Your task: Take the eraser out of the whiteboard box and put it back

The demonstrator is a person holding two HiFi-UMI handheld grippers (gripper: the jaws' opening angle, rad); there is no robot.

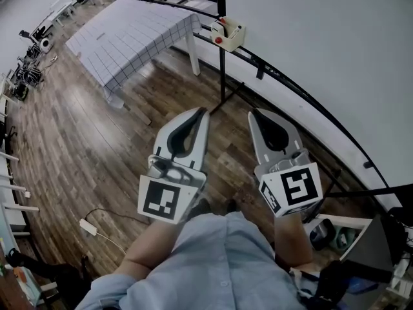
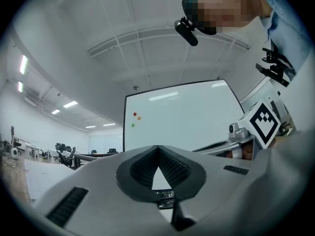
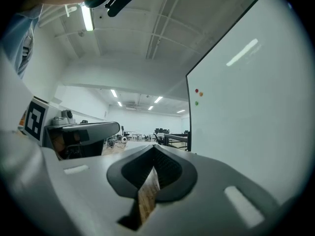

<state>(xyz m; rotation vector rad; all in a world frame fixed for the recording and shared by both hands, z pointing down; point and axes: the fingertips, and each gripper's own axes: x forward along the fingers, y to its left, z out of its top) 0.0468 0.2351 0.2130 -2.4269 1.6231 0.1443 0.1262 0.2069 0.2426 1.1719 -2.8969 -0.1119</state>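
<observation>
Left tongs (image 1: 201, 112) and right tongs (image 1: 255, 114) both closed, empty, side by side over floor (image 1: 77, 154); whiteboard box (image 1: 228, 33) well ahead at whiteboard (image 1: 310, 44) lower edge.

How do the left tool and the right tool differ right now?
The right tool is close beside the whiteboard; the left tool is farther from it. In the head view the left tool's tip leans right and the right tool's tip leans left, so the tips point toward each other. The left tool's marker shows a different pattern from the right tool's marker. Both tools are shut and hold nothing.
</observation>
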